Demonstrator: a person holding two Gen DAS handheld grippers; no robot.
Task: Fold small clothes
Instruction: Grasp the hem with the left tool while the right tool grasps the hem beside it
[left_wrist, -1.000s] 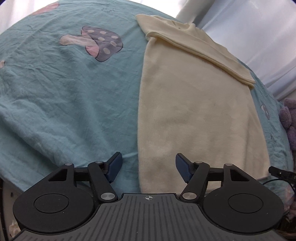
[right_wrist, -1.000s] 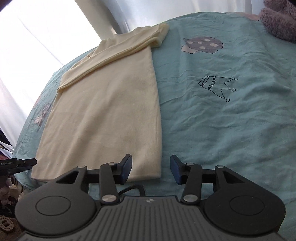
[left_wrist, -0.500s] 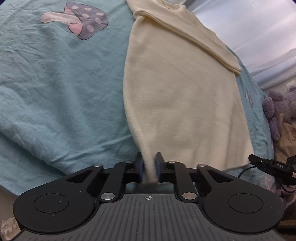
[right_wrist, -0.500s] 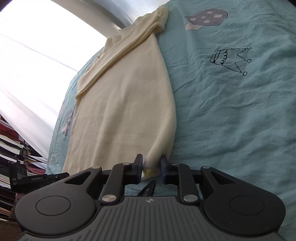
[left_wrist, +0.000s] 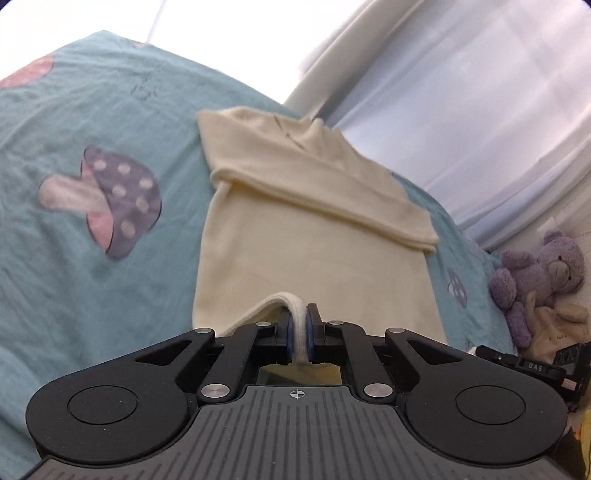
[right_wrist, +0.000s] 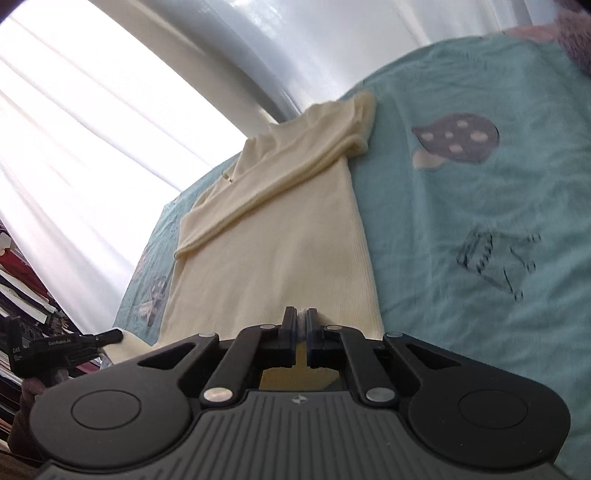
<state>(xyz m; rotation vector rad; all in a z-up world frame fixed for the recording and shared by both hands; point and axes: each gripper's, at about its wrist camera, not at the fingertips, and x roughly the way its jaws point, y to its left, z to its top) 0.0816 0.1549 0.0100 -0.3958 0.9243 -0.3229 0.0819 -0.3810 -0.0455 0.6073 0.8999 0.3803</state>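
A cream knit sweater (left_wrist: 306, 236) lies lengthwise on a teal bedsheet (left_wrist: 92, 288), its sleeves folded across the far end. My left gripper (left_wrist: 299, 325) is shut on the sweater's near left hem corner and holds it lifted off the bed. In the right wrist view the sweater (right_wrist: 280, 236) stretches away from me, and my right gripper (right_wrist: 301, 325) is shut on its near right hem corner, also raised. The hem between the two grippers is hidden under the gripper bodies.
The sheet has a mushroom print (left_wrist: 110, 199) left of the sweater and a crown drawing (right_wrist: 495, 258) on the right. A purple teddy bear (left_wrist: 539, 280) sits off the bed's right side. Curtains (right_wrist: 92, 147) hang behind the bed. The other gripper (right_wrist: 55, 350) shows at left.
Both grippers closed on the sweater's near hem corners, then lifted them and carried them toward the far end. The view now tilts up toward the curtains.
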